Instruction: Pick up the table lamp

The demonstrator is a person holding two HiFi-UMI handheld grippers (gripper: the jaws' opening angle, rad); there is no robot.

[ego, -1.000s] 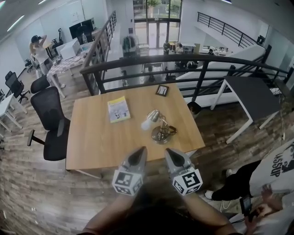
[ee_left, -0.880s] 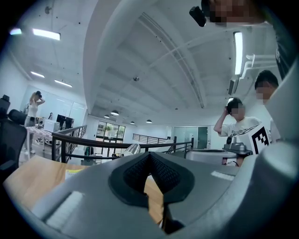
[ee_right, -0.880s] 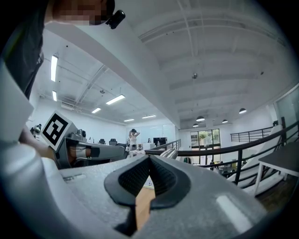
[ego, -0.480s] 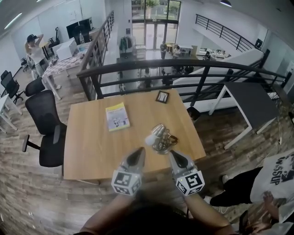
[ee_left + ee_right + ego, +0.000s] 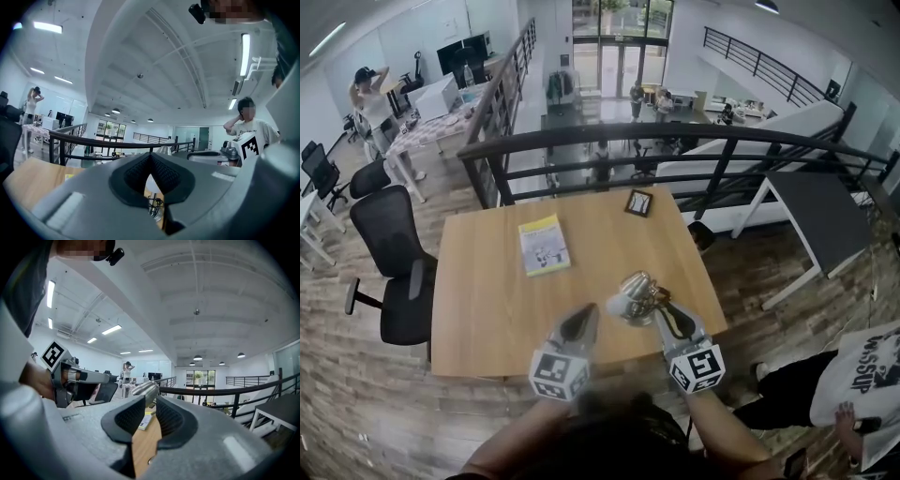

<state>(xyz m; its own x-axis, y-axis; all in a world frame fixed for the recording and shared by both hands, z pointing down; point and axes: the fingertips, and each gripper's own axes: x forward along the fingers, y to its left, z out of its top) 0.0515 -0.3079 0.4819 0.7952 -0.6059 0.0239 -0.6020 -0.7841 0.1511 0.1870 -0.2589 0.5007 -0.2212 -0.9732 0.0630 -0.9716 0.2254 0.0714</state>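
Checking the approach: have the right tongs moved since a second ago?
Yes: right tongs went forward over the table's near edge, beside the table lamp; jaws just opening, nothing between.

On the table (image 5: 487, 319), the table lamp (image 5: 637, 298) stood near your right-hand front corner, the booklet (image 5: 544, 246) lay left of centre toward the back, and the small frame (image 5: 637, 202) sat at the back edge. An office chair (image 5: 394, 253) stood left of the table, a railing (image 5: 675, 128) behind it.

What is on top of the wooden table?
On the wooden table: a yellow booklet, a small dark frame near the far edge, and the table lamp near the front edge. Anything beneath the booklet is covered.
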